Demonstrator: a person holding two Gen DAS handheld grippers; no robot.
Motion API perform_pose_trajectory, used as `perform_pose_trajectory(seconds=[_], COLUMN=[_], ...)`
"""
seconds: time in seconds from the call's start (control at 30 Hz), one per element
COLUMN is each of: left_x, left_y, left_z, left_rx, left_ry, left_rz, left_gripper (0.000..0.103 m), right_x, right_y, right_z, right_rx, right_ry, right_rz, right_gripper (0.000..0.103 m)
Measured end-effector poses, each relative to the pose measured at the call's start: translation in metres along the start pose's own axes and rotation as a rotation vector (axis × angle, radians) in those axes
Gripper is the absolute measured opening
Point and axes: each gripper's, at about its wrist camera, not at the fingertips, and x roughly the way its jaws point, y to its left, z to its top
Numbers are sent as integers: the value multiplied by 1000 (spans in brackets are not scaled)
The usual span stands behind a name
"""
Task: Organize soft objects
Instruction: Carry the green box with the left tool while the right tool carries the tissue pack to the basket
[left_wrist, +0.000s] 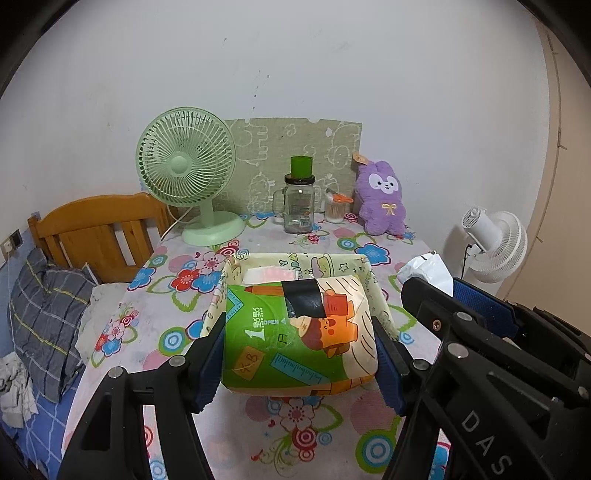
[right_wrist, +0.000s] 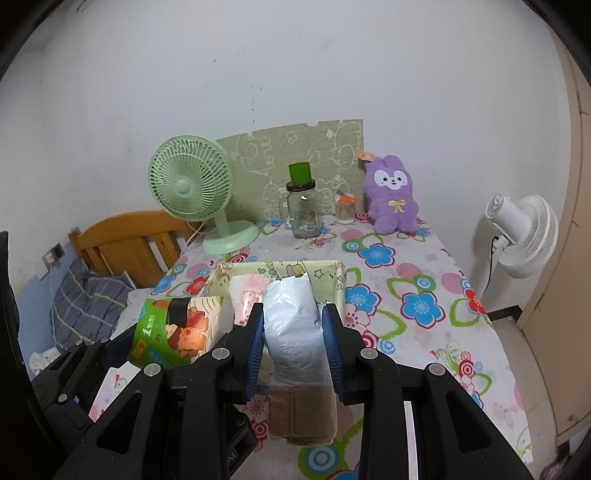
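**Inspector A:** Over the near rim of the fabric bin (left_wrist: 373, 273), the left gripper (left_wrist: 299, 365) held a green tissue pack (left_wrist: 295, 332). Its blue pads pressed both sides of the pack, fingers clamped on it. The pack sat raised at the bin's near edge, partly covering the opening.

**Inspector B:** Confirmed. And the right gripper (right_wrist: 293, 345)?

**Inspector A:** Its fingers were closed on a white plastic-wrapped bundle (right_wrist: 293, 325), with a tan folded piece (right_wrist: 301, 417) hanging below the pads. The bundle stood in front of the bin (right_wrist: 341, 280), its top reaching over the near rim. The tissue pack (right_wrist: 173, 332) lay to the left of the bundle in that view.

**Inspector B:** Contents of the bin?

**Inspector A:** A pink-and-white soft packet (right_wrist: 247, 291) lay inside, toward its left side.

**Inspector B:** Surroundings?

**Inspector A:** The bin rested on a flower-print tablecloth (right_wrist: 417, 306). Behind the bin stood a green desk fan (left_wrist: 188, 173), a glass jar (left_wrist: 298, 203) with a green cup on top, a small container (left_wrist: 335, 208), and a purple plush rabbit (left_wrist: 382, 199). Whether the bundle touched the bin's rim could not be determined.
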Motion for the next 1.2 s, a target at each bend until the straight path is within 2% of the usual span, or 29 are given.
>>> perform_pose_trajectory(seconds=[0.67,1.2], left_x=[53,100], left_y=[17,28], left_z=[22,22], left_rx=[-15,-34], left_ry=[31,93], left_rz=[-20,-32], left_gripper=[71,74], right_x=[59,110], right_y=[4,5], right_z=[23,24], right_rx=[-9,-7], right_ry=[30,79], right_rz=[9,42], right_gripper=[34,34])
